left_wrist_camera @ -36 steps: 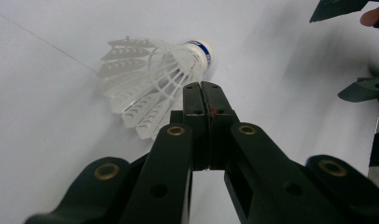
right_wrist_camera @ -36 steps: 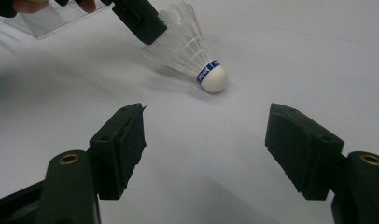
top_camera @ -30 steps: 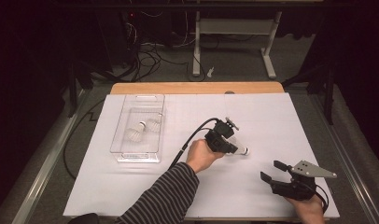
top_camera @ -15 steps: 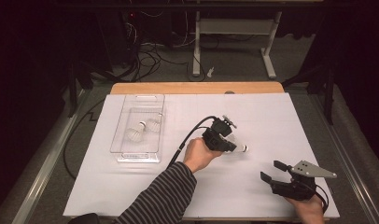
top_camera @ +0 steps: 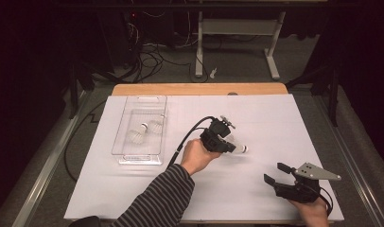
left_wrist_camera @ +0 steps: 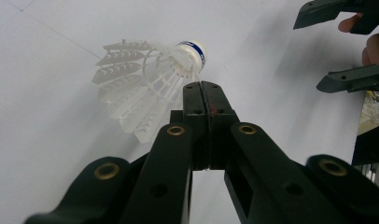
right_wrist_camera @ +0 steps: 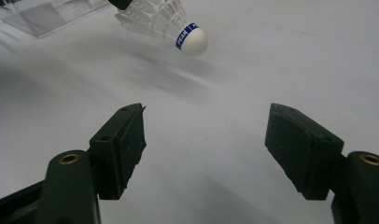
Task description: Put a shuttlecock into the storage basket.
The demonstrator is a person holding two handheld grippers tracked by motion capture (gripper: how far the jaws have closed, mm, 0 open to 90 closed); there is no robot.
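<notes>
— Near the middle of the high view, what did the left gripper (top_camera: 231,145) have?
— A white shuttlecock (top_camera: 237,147). In the left gripper view its jaws were pressed together with no gap between the pads, and the shuttlecock (left_wrist_camera: 145,81) sat right at their tips — feathers fanned toward the left of the frame, the cork with its blue band toward the upper middle. The jaws seemed to pinch a feather or the skirt's edge, though the exact contact was hidden behind the tips.
— And was the shuttlecock on the table or off it?
— I could not tell for certain; in the right gripper view it (right_wrist_camera: 176,23) hung in the upper part of the frame, cork down and to the right, with a soft shadow on the white sheet (top_camera: 256,113) below.
— The other tongs?
— The right gripper (top_camera: 276,173) lay at the lower right of the high view, jaws spread wide with nothing between them (its own view showed the two pads (right_wrist_camera: 128,140) well apart over bare paper).
— Anything else on the sheet?
— A clear tray (top_camera: 126,152) in the left half of the high view, well apart from both grippers, with two more shuttlecocks (top_camera: 144,131) lying inside it.
</notes>
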